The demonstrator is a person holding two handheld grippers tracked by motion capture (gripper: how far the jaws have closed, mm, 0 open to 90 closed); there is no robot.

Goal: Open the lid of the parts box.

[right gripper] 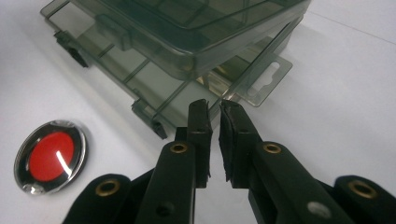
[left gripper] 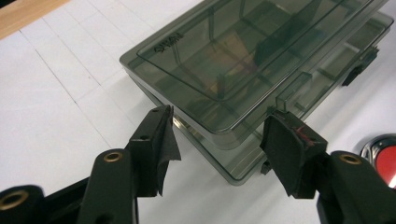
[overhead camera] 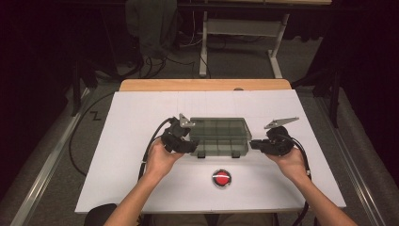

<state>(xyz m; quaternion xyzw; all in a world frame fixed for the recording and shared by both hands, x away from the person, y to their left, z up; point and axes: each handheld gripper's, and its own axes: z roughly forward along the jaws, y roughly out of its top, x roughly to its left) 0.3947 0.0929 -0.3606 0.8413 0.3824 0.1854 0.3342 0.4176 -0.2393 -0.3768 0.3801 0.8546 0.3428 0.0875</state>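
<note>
Left gripper view: left gripper [left gripper: 219, 140] has its jaws spread, nothing pinched. Near left corner of the box [left gripper: 243, 88] sits in the gap, but the pads [left gripper: 287, 149] look clear of the plastic. So released, bracketing the corner.

Right gripper view: right gripper [right gripper: 214, 135] is almost clenched, just a slit between the pads [right gripper: 198, 130], nothing in it. Tips point at the box's [right gripper: 187, 51] right end, close to the flat hang tab [right gripper: 268, 81] at 1 o'clock from the tips. Can't tell if they touch the edge.

High view: left gripper [overhead camera: 178, 139] sits at 9 o'clock of the box [overhead camera: 219, 135], right gripper [overhead camera: 273, 142] at 3 o'clock. Box lies mid-table [overhead camera: 141, 188], smoked clear plastic with dividers, two latches on the near edge. Lid looks shifted or slightly raised off the base, latches apparently undone; not certain. Red button [overhead camera: 221, 178] at 6 o'clock of the box, well apart from both tools.

Step, my read: set-up for working the lid, one tool steadying, the other about to act.

Next move calls for:
- left closes on the corner to hold the base down
- right gets a pad under the lid lip, or spreads to grab the edge
- lift slowly; thin slick plastic could slide on the table
</note>
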